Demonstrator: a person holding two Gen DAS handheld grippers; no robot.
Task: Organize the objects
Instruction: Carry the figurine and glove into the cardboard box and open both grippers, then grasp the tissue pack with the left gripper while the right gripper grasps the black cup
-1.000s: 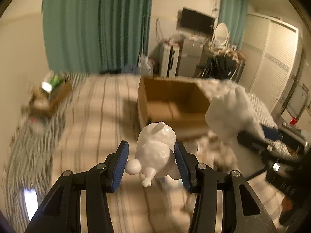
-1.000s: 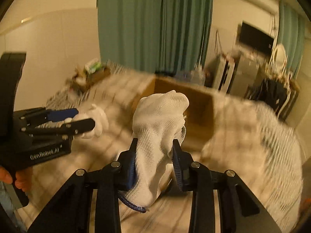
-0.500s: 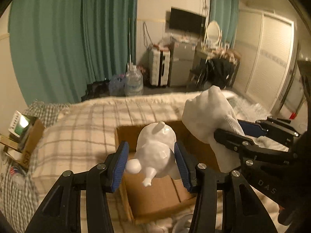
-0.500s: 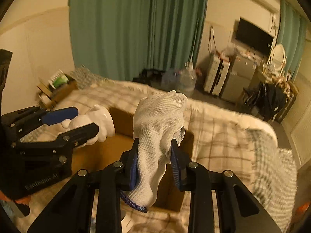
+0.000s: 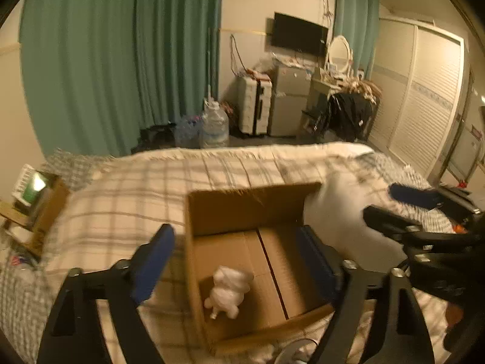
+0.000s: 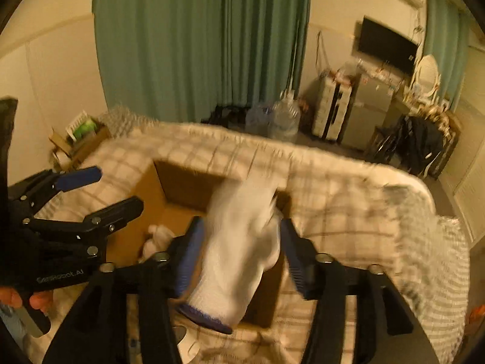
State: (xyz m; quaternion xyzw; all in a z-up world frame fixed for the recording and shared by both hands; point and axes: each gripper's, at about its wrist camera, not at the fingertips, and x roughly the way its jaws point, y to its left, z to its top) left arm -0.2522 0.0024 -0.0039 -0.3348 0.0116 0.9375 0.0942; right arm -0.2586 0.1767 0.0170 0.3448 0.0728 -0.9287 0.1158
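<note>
An open cardboard box [image 5: 242, 209] sits on the plaid bed; it also shows in the right wrist view [image 6: 182, 185]. A white toy figure [image 5: 228, 291] lies on the box floor and is partly seen in the right wrist view [image 6: 157, 239]. My left gripper [image 5: 239, 261] is open and empty above the box. My right gripper [image 6: 239, 254] is open, with a white knit glove [image 6: 239, 248] blurred between its spread fingers above the box. The glove also shows in the left wrist view [image 5: 336, 221] beside the box's right wall.
A plaid blanket [image 5: 127, 194] covers the bed. A small cardboard box with items [image 5: 33, 200] stands at the left. A water jug [image 5: 213, 127], suitcase [image 5: 253, 106], cabinet and green curtains stand beyond the bed. A white round object [image 6: 186, 344] lies near the front.
My left gripper opened and the white toy dropped into the box. My right gripper's fingers spread apart and the glove is slipping down between them, toward the box.
</note>
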